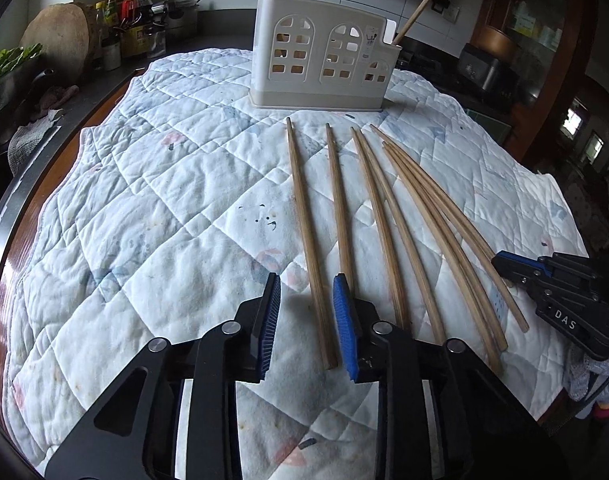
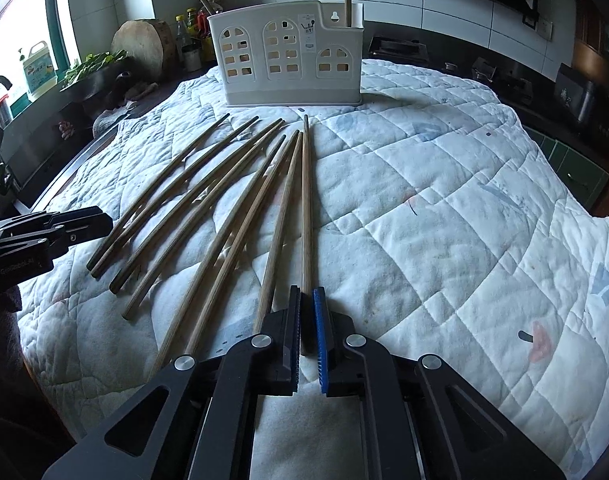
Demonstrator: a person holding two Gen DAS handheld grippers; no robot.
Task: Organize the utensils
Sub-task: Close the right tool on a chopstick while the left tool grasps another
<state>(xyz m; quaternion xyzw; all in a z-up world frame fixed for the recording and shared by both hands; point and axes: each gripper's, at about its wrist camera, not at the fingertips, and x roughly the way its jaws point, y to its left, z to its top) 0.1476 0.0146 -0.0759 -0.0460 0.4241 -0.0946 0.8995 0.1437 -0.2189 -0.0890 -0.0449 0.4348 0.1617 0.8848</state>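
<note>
1. Fingers of my right gripper [image 2: 307, 296] are pinched on the near end of the rightmost chopstick [image 2: 305, 208], low centre of the right wrist frame; it runs straight up toward the holder.
2. Left gripper [image 1: 306, 284], bottom centre of its own frame, has its fingers spread partway; the leftmost chopstick [image 1: 309, 240] lies between them, pads not pressing it.
3. Loose chopsticks [image 1: 420, 236] fan over the quilted cloth [image 1: 144, 208], mid-frame.
4. White utensil holder [image 1: 320, 68] stands upper centre, one chopstick upright in each end.
</note>
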